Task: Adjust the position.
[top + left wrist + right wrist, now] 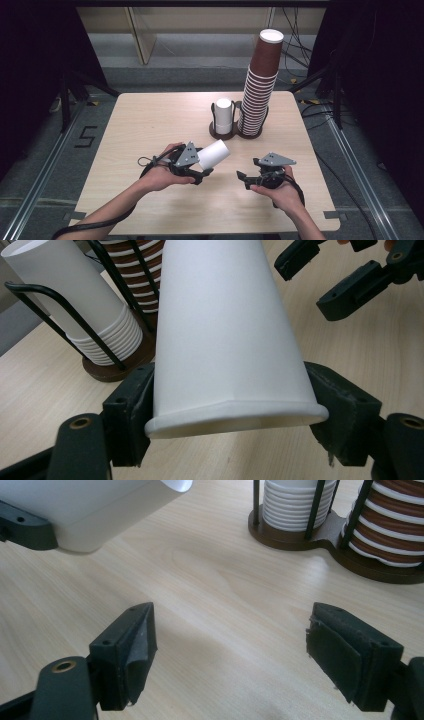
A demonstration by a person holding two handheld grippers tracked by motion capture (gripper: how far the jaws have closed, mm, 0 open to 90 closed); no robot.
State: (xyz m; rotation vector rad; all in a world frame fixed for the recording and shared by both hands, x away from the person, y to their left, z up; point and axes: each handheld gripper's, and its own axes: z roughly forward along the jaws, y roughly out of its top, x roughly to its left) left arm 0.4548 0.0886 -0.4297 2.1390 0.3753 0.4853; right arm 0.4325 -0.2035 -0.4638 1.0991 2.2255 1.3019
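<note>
Your left gripper (pixel 204 172) clamps a white paper cup (pixel 214 154) near its rim, holding it tilted above the table (pixel 150 120). Your right gripper (pixel 243 178) hangs just beside it, jaws apart with nothing between them. Behind stand the white cup stack (pixel 223 115) and brown cup stack (pixel 260 85) in their holder (pixel 222 134).

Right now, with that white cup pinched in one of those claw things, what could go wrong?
The left gripper squeezes the white paper cup near its rim; thin paper could dent or slip out, since the cup is tilted above the table. The right gripper stands open and empty close by, so it might bump the cup. The tall brown cup stack in the holder rises high and could topple if knocked.
</note>
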